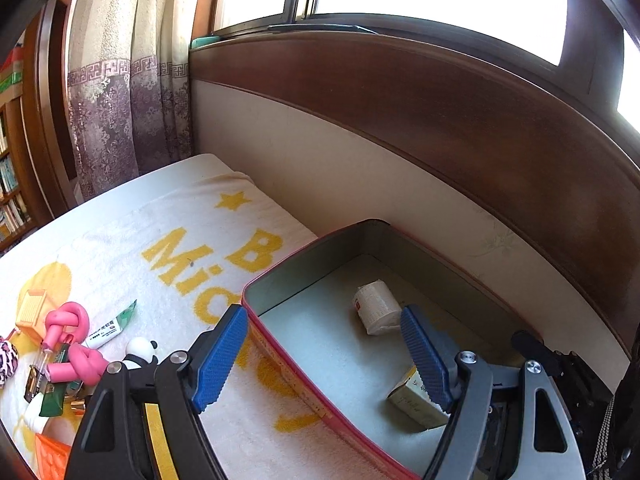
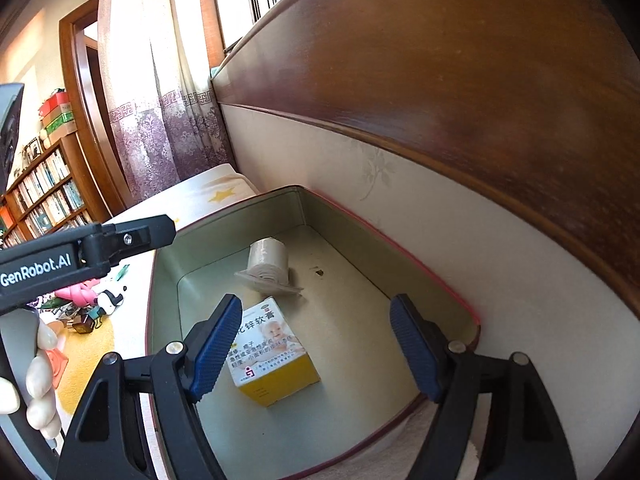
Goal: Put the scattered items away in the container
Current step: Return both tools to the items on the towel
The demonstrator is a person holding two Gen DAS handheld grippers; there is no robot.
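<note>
A red-rimmed metal tin [image 1: 304, 248] [image 2: 164, 276] lies open on the bed by the headboard. Inside it lie a white roll of bags [image 1: 376, 308] [image 2: 268, 266] and a yellow and white ointment box [image 1: 412, 396] [image 2: 272, 356]. My left gripper [image 1: 324, 356] is open and empty, straddling the tin's left wall. My right gripper [image 2: 316, 348] is open and empty above the tin, with the ointment box below it. Scattered items lie on the towel at left: a pink knotted toy [image 1: 68, 320], a green and white tube [image 1: 116, 320], a panda figure [image 1: 140, 350] [image 2: 110, 300].
The bed is covered by a white and yellow towel [image 1: 172, 248]. A wooden headboard [image 1: 440, 120] runs behind the tin. An orange box [image 1: 32, 308], a leopard-print item [image 1: 6, 356], a green packet [image 1: 54, 398] and small clips lie at left. Curtain [image 1: 120, 80] and bookshelf [image 2: 44, 192] stand beyond.
</note>
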